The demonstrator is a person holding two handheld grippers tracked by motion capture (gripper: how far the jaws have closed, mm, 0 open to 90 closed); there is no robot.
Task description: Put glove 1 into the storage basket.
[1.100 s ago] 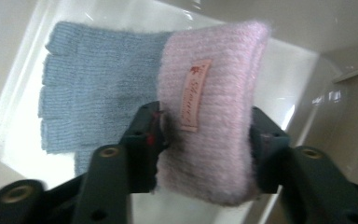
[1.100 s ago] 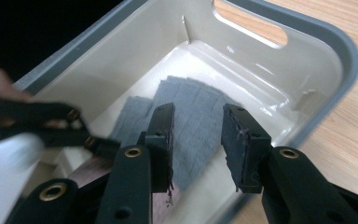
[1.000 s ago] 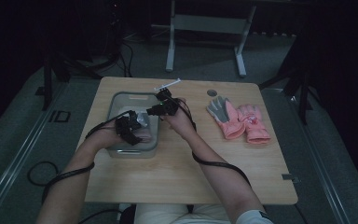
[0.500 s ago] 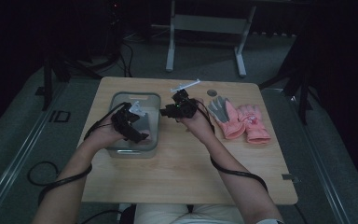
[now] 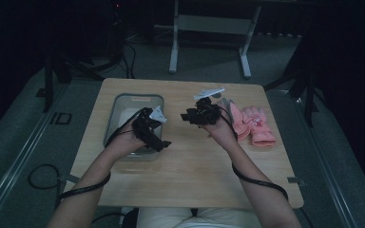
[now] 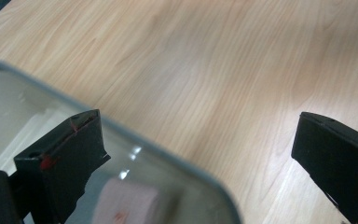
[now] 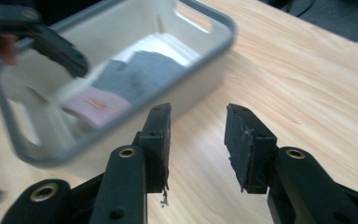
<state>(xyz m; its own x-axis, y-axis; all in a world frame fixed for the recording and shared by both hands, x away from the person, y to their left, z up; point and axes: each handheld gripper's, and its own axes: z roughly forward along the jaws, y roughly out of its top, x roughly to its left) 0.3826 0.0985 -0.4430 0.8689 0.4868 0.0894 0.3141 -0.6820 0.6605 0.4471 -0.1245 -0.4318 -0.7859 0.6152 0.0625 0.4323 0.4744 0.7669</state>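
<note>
From above, my left tongs [image 5: 164, 142] hang over the right edge of the grey bin [image 5: 116, 111] in the middle left of the frame, and my right tongs [image 5: 186, 117] sit just right of it over bare counter [image 5: 195, 175]. A pair of pink gloves [image 5: 254, 124] lies in the middle right, well apart from the bin; I judge they are next to go in, which is why my right hand sits between bin and gloves.

Looking along my left tongs [image 6: 200, 154], the jaws stand wide apart with nothing between them. The bin's rim [image 6: 177, 172] crosses the lower left, and a pink cuff [image 6: 126, 205] lies inside at the bottom, blurred.

Looking along my right tongs [image 7: 198, 140], the jaws are apart and empty over the wood. The bin [image 7: 200, 60] fills the upper left, with a grey and pink glove [image 7: 121, 88] lying flat on its floor. My left tongs [image 7: 51, 44] show in the upper left, over the bin.
</note>
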